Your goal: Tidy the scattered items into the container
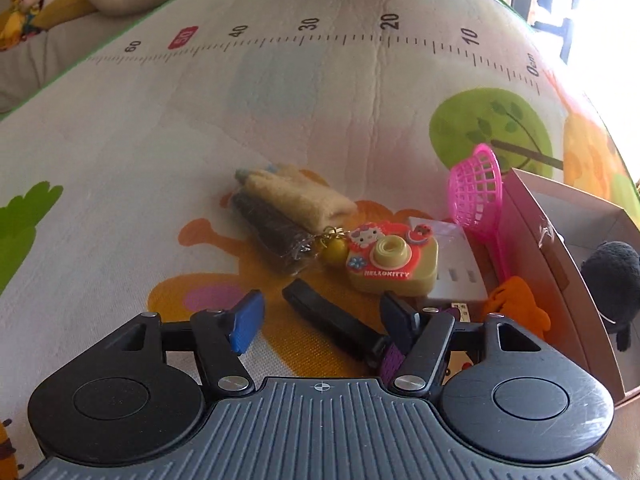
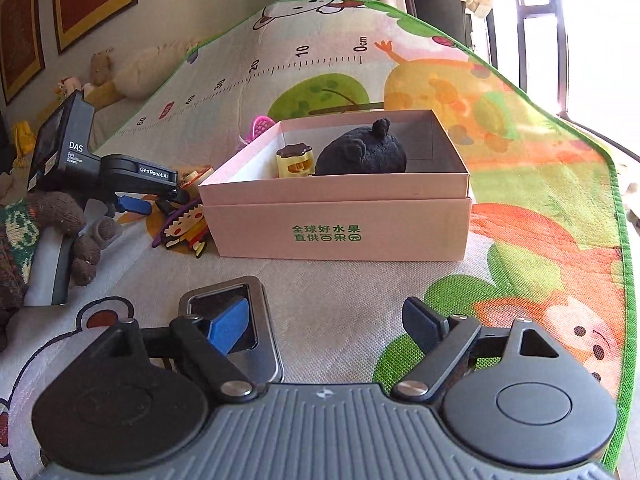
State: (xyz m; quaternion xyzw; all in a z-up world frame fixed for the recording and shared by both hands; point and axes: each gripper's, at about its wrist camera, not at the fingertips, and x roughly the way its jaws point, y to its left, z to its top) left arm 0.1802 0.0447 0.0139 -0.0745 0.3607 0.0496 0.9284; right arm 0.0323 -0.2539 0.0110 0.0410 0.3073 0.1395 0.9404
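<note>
Playmat (image 1: pixel 160 160): black clip (image 1: pixel 332 320) lies diagonal (flat).

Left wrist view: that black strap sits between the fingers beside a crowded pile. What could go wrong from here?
1. The black strap lies diagonally across the left gripper, so the fingers may pinch one end and let it swing.
2. The right finger nearly touches the Hello Kitty camera; closing might nudge it.

The left claw (image 1: pixel 322 316) points forward and downward, its jaws partly apart, the blue pad (image 1: pixel 247 322) on one finger facing inward, gripping nothing. The right claw (image 2: pixel 326 328) also tilts downward, jaws spread wider, nothing pressed between them. From the right wrist view, the left claw (image 2: pixel 138 204) reaches in from the left.
</note>
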